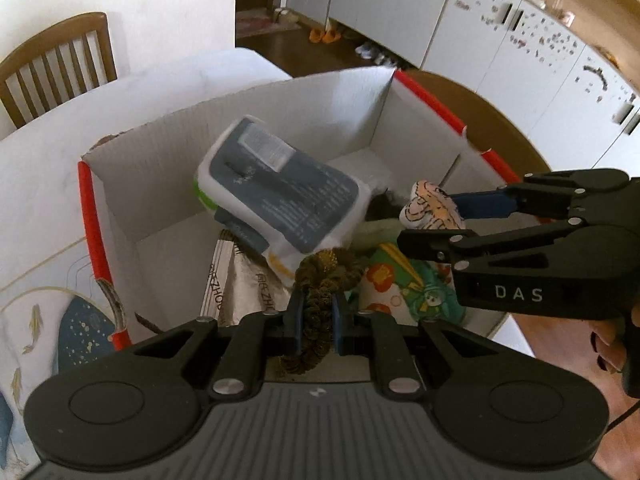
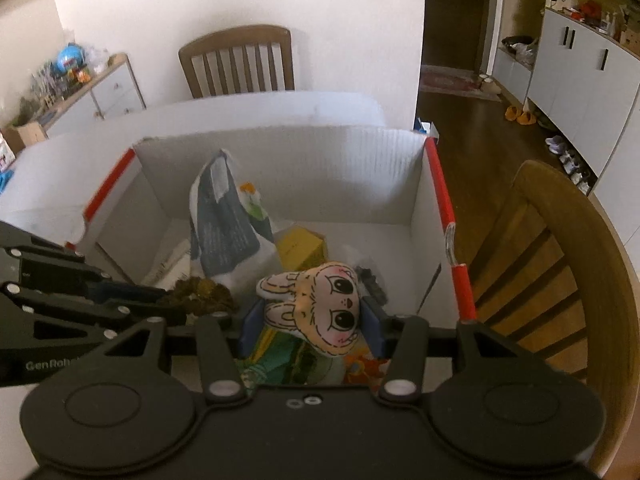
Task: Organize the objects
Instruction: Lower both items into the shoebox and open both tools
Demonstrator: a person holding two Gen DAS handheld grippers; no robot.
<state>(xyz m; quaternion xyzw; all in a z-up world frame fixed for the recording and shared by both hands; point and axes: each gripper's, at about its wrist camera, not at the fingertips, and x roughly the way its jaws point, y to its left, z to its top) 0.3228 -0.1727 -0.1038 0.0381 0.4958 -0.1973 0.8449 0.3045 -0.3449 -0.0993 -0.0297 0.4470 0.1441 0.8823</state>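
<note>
A domestic room with white walls, dark wooden flooring and a slatted wooden chair [image 2: 237, 60] forms the background, with white cabinets [image 1: 516, 36] along one side. A white table [image 1: 48, 184] carries an open white cardboard box with red-taped edges [image 2: 280, 168].

The left gripper [image 1: 316, 312] is closed by its blue pads on a fuzzy olive-brown ring-shaped scrunchie [image 1: 324, 276], which is held over the near end of the box. The right gripper [image 2: 310, 322] is clamped on a small flat cream plush rabbit face with large black eyes [image 2: 320, 308], which is likewise held above the box contents.

Below the fingers, a colourful printed cloth item in green, orange and white [image 1: 404, 284] is seen inside the box. Further in, a white pouch with a grey-blue printed panel [image 1: 280, 192] is propped at a tilt, and a small yellow carton [image 2: 300, 248] lies beside it. A silver foil sachet with printed lettering [image 1: 240, 280] rests on the box floor.
</note>
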